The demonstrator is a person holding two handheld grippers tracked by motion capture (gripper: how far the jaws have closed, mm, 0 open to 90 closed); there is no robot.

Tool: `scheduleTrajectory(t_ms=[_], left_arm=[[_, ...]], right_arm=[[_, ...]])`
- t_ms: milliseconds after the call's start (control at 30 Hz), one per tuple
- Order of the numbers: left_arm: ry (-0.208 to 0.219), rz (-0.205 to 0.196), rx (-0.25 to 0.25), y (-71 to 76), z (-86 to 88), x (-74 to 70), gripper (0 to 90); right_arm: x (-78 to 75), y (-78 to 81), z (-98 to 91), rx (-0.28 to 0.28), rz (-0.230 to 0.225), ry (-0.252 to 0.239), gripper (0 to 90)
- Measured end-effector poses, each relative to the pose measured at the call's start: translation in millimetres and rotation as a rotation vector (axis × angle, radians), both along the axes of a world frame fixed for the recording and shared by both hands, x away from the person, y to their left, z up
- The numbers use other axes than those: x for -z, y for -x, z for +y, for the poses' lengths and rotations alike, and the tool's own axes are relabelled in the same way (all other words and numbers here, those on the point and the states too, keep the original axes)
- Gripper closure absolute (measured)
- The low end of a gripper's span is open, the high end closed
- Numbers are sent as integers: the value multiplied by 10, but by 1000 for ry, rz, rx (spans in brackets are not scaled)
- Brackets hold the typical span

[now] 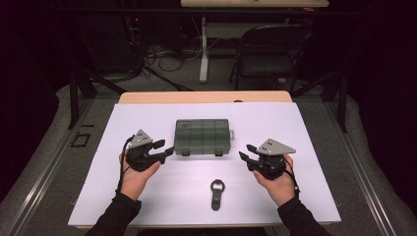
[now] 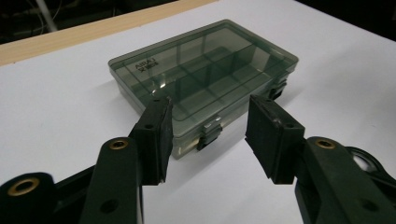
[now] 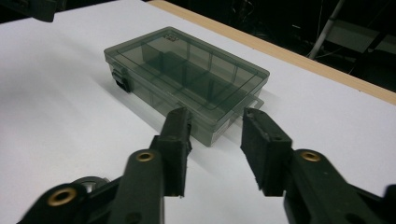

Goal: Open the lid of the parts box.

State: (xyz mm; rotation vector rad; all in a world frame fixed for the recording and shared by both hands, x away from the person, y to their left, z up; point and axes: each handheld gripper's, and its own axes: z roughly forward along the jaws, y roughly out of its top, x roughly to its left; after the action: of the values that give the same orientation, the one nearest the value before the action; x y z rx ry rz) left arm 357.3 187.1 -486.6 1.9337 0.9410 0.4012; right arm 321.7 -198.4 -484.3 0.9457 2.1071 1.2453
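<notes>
- We see a black bottle opener [image 1: 216,192] at lower centre of the tabletop [image 1: 305,147].
- The smoky clear compartment box [image 1: 202,136], lid latched, lies mid-frame.
- Left hand-held gripper [image 1: 164,148] and right hand-held gripper [image 1: 247,152] flank it, both released and empty.

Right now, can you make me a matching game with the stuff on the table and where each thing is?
Things:
1. compartment box
2. black ring-ended tool
3. left hand-held gripper
4. right hand-held gripper

Places in the high view:
A. near edge of the white sheet, in the middle
B. right of the box, jaws apart
C. centre of the white sheet, lid shut
D. left of the box, jaws apart

Pairs: 1-C, 2-A, 3-D, 4-B
</notes>
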Motion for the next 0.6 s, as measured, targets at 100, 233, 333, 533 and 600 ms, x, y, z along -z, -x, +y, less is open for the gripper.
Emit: scheduleTrajectory(t_ms=[100, 233, 333, 533, 600], left_arm=[[-21, 23, -16, -79, 2, -4, 554], [-11, 49, -14, -162, 32, 29, 559], [0, 58, -5, -217, 55, 58, 559], [-5, 53, -10, -332, 102, 120, 666], [-10, 42, -7, -348, 106, 126, 678]], right_arm=[[-25, -94, 22, 7, 12, 12, 633], [-8, -241, 40, 14, 43, 2, 579], [50, -371, 84, 17, 69, 30, 563], [113, -535, 120, 11, 93, 19, 679], [119, -562, 120, 1, 99, 14, 707]])
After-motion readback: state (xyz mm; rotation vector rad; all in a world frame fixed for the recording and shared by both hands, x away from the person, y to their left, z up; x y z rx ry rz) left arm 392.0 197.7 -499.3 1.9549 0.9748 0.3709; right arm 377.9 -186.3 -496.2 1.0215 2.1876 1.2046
